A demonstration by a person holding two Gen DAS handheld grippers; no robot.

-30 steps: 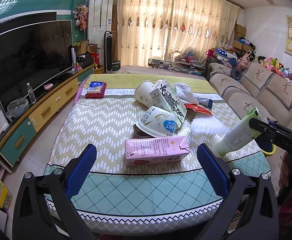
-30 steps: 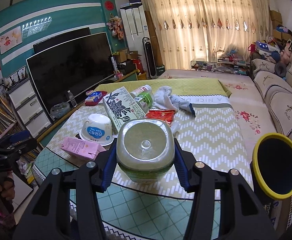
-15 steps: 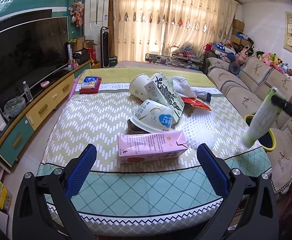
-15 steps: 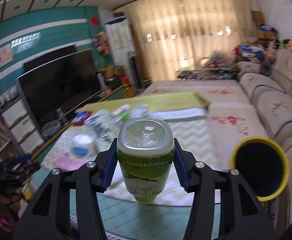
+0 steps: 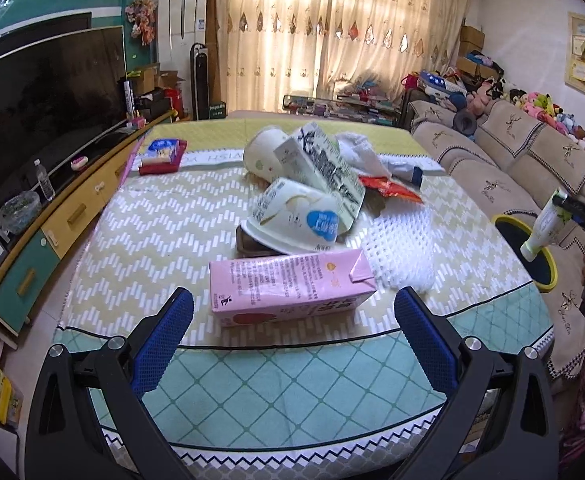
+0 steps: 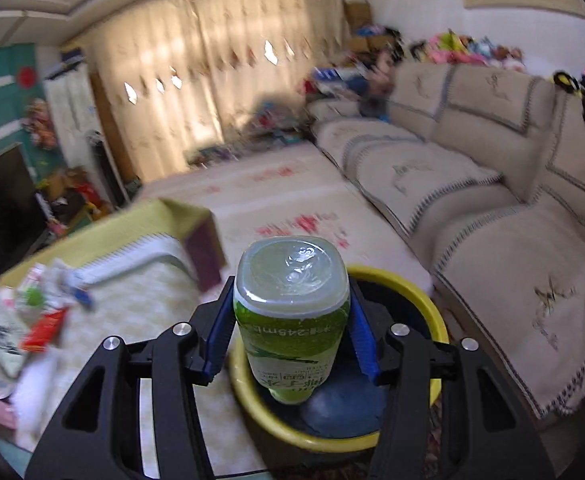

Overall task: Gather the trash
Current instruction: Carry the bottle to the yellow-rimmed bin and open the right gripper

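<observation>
Right gripper (image 6: 292, 332), held out beyond the desk (image 5: 252, 380) edge, above the yellow-rimmed bin (image 6: 408, 292) that stands on the floor between desk and sofa (image 6: 472, 200). It is clamped on a green-and-white bottle (image 6: 292, 320), blue pads (image 6: 217, 332) pressed against both flanks. The bottle's long axis runs along the fingers: its flat base faces away from the camera and its neck end points down toward the bin's dark interior. In the left wrist view the same bottle (image 5: 542, 232) appears at far right, tilted, lower end over the bin (image 5: 548, 280) rim.

Left gripper (image 5: 292, 320), level with the near desk edge and directed across the desk toward the curtains. Its jaws stand wide apart and grasp nothing; the blue pads (image 5: 164, 340) flank a pink carton (image 5: 288, 286) without touching it. The carton lies on its side, long axis across the view, gabled end toward the bin side. Just behind the carton lie an overturned white bowl (image 5: 296, 220), a printed carton (image 5: 320, 168), a paper cup (image 5: 262, 156) and a red wrapper (image 5: 388, 190).
</observation>
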